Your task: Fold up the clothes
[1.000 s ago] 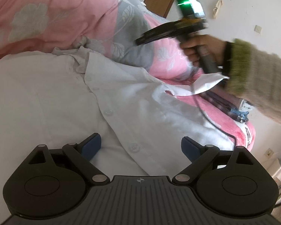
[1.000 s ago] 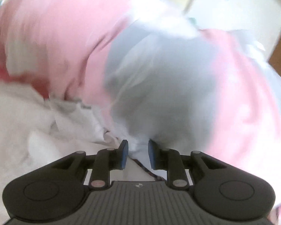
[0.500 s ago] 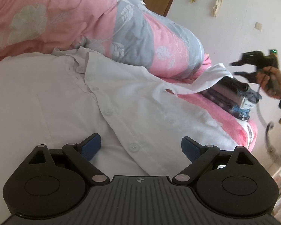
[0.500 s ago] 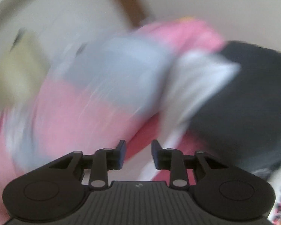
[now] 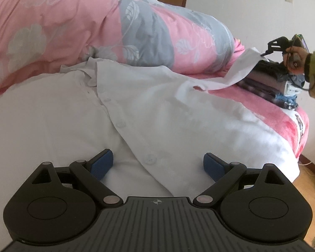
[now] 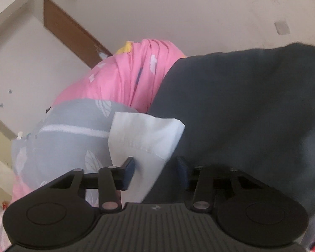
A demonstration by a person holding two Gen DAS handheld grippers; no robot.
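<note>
Across the bed, a white button-up shirt (image 5: 157, 105) lies spread face up with its placket buttoned, body flat, collar toward the pink-and-grey duvet (image 5: 136, 31). Its far sleeve (image 5: 239, 69) stretches away from the shirt body and drapes over a stack of dark folded clothes (image 5: 268, 84). The right gripper (image 6: 155, 171) has its jaws parted around the sleeve's cuff (image 6: 145, 134) (not yet pinching). The left gripper (image 5: 157, 163) hovers spread wide over the lower placket, holding nothing. To do this well, I judge the right should close squarely across the cuff hem, lift only enough to clear the dark stack, and keep the sleeve straight so no twist travels into the shirt body.
</note>
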